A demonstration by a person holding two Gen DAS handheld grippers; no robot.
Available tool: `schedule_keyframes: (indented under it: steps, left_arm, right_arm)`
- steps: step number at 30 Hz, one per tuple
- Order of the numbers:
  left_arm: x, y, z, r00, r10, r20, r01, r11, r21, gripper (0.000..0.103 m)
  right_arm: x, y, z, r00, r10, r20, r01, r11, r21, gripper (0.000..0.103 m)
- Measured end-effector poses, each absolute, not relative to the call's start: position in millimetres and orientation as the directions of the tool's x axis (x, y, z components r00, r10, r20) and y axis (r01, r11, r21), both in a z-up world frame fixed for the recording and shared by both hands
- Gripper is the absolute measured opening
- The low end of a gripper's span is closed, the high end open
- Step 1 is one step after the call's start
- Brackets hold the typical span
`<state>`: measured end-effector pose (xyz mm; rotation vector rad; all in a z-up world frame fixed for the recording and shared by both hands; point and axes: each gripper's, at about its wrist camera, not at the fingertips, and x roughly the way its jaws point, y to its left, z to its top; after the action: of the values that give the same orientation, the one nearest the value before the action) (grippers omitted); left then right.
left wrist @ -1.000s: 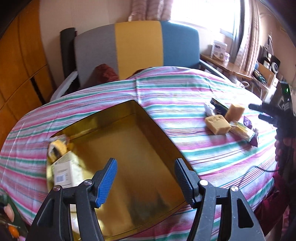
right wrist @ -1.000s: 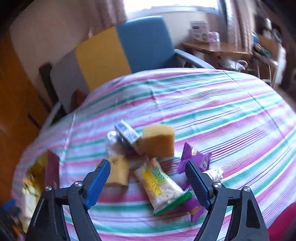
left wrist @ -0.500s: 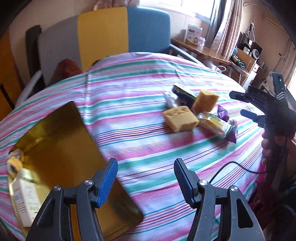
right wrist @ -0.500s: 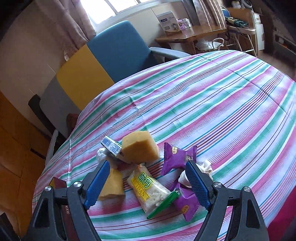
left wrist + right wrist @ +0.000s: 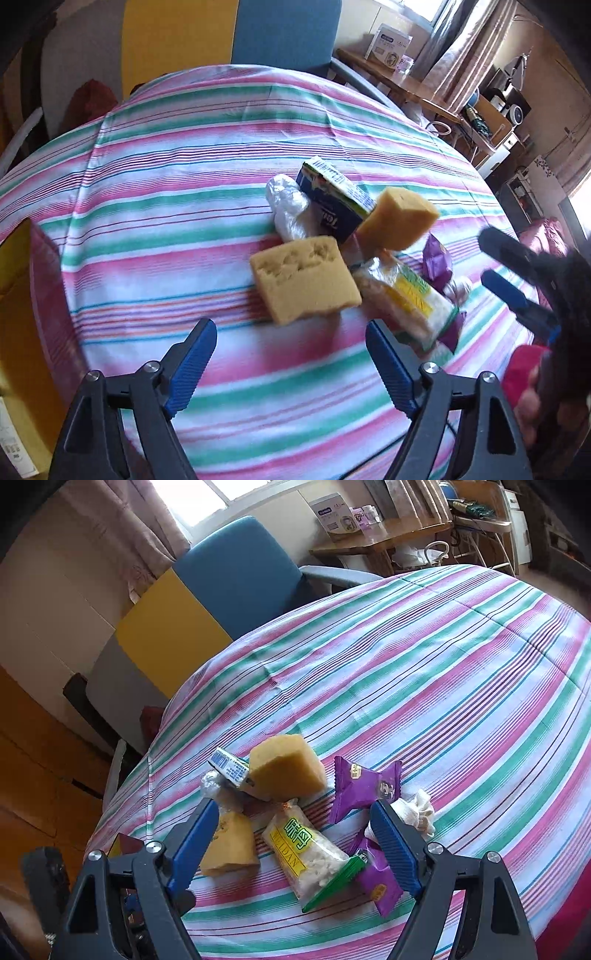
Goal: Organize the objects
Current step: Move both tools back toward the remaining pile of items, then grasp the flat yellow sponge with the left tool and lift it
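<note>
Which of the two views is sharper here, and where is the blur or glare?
Right wrist view is sharper: the snack packet print is legible, but the window is blown out. Left wrist view is motion-smeared: flat sponge and striped tablecloth look soft; both bend with fisheye distortion.

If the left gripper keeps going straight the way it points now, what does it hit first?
Most likely the flat yellow sponge, just ahead of the open left gripper; nothing lies between them except striped tablecloth, though depth is uncertain.

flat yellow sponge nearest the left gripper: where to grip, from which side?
Probably straight down from above with the left gripper, pads on the flat sponge's two short side faces. It lies flat on the tablecloth; its left side is clear, the snack packet crowds its right.
</note>
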<state>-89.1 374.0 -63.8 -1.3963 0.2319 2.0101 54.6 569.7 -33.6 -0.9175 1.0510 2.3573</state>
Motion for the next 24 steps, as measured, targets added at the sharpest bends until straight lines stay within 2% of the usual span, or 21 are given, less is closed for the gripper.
schedule_keyframes:
  steps: [9, 11, 12, 14, 24]
  left_arm:
    - [-119, 419, -100, -0.169, 0.336, -0.927, -0.581, -0.793, -0.182, 0.088]
    - [-119, 415, -105, -0.169, 0.351, -0.921, -0.580, -0.791, -0.195, 0.086]
    - [-117, 411, -103, -0.178, 0.364, -0.914, -0.589, -0.784, -0.197, 0.076]
    - [-112, 402, -100, -0.159, 0.403, -0.901, -0.605, -0.762, -0.233, 0.069]
    - [-61, 349, -91, -0.194, 0.385, -0.902, -0.674, -0.721, -0.162, 0.067]
  right_arm:
    - [49, 569, -39, -0.695, 0.069, -0.716, -0.580, -0.642, 0.501, 0.085]
    - [47, 569, -41, -0.687, 0.068, -0.723, -0.583, -0.646, 0.493, 0.085]
    - [46, 569, -41, -0.685, 0.067, -0.726, -0.582, -0.651, 0.488, 0.085]
    - [43, 567, -41, -0.678, 0.071, -0.732, -0.577, -0.669, 0.469, 0.085]
    - [18, 548, -55, -0.584, 0.069, -0.809, -0.552, -0.765, 0.333, 0.084]
